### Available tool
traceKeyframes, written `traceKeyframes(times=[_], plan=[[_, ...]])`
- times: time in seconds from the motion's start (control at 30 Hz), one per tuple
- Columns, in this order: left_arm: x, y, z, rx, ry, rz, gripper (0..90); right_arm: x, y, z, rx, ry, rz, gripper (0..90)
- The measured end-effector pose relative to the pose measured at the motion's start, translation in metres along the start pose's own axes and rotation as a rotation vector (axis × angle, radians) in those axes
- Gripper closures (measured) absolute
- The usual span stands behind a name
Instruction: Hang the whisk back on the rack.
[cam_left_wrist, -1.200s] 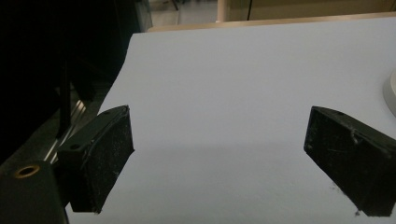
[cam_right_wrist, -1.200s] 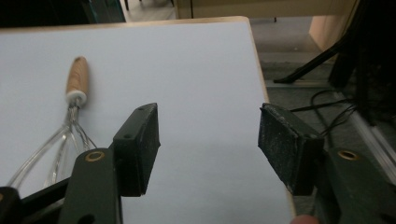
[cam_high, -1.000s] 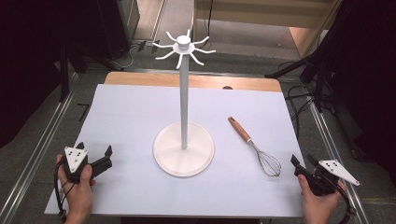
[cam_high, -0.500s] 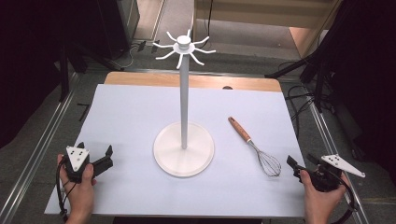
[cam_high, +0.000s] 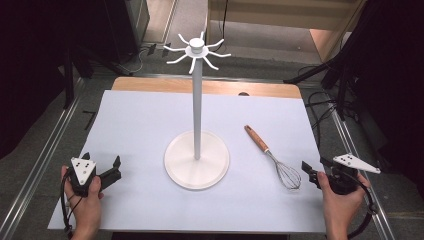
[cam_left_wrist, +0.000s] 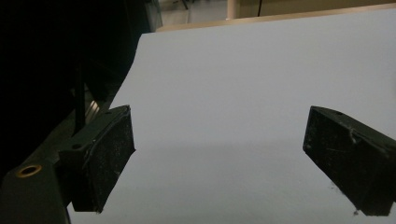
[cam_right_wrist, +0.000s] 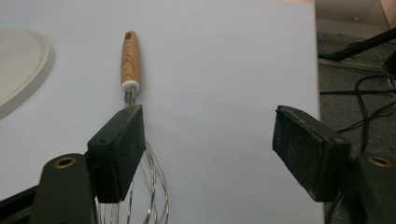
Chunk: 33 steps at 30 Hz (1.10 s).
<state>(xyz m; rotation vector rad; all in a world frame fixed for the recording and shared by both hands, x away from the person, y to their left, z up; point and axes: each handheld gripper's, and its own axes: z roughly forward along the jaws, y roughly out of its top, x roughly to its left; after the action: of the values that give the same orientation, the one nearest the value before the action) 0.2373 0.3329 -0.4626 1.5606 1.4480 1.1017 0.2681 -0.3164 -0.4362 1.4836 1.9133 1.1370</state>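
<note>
Whisk (cam_high: 276, 161) lies flat on the white surface (cam_high: 140, 125) in the high view, right of the white stand (cam_high: 197, 150), its wooden handle pointing up and left toward the far edge and its wire head pointing toward your right gripper (cam_high: 316, 171). That gripper sits at the near right corner, just beside the wire head but apart from it, with nothing between its jaws. Your left gripper (cam_high: 102, 166) rests at the near left corner, well apart from the whisk, with the stand's round base between them. In the left gripper view your left gripper (cam_left_wrist: 219, 158) has its jaws spread wide over bare white surface, holding nothing. In the right gripper view your right gripper (cam_right_wrist: 210, 158) has its jaws standing apart after just closing in a little, and the gap between them holds only bare surface. The whisk (cam_right_wrist: 133, 93) lies along the left jaw there: its wires pass beneath and beside that jaw, and the wooden handle runs on beyond the jaw's tip, near the stand's base (cam_right_wrist: 21, 70).
</note>
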Motion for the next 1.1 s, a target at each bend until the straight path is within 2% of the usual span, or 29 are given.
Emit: traceKeyframes(times=[0.13, 0.2, 0.57, 1.1], plan=[[0.0, 0.0, 0.0, -0.001, 0.0, 0.002, 9.4, 0.005, 0.004, 0.005, 0.014, -0.001, -0.021, 27.5], [-0.001, 0.0, 0.0, 0.0, 0.002, 0.007, 9.5, 0.009, 0.008, 0.012, 0.045, -0.003, -0.047, 28.0], [-0.001, 0.0, 0.0, -0.001, 0.0, 0.005, 9.7, 0.012, 0.021, 0.027, 0.107, 0.013, -0.063, 30.7], [-0.001, 0.0, 0.0, 0.0, 0.003, 0.012, 9.7, 0.023, 0.046, 0.053, 0.285, 0.046, -0.138, 35.4]])
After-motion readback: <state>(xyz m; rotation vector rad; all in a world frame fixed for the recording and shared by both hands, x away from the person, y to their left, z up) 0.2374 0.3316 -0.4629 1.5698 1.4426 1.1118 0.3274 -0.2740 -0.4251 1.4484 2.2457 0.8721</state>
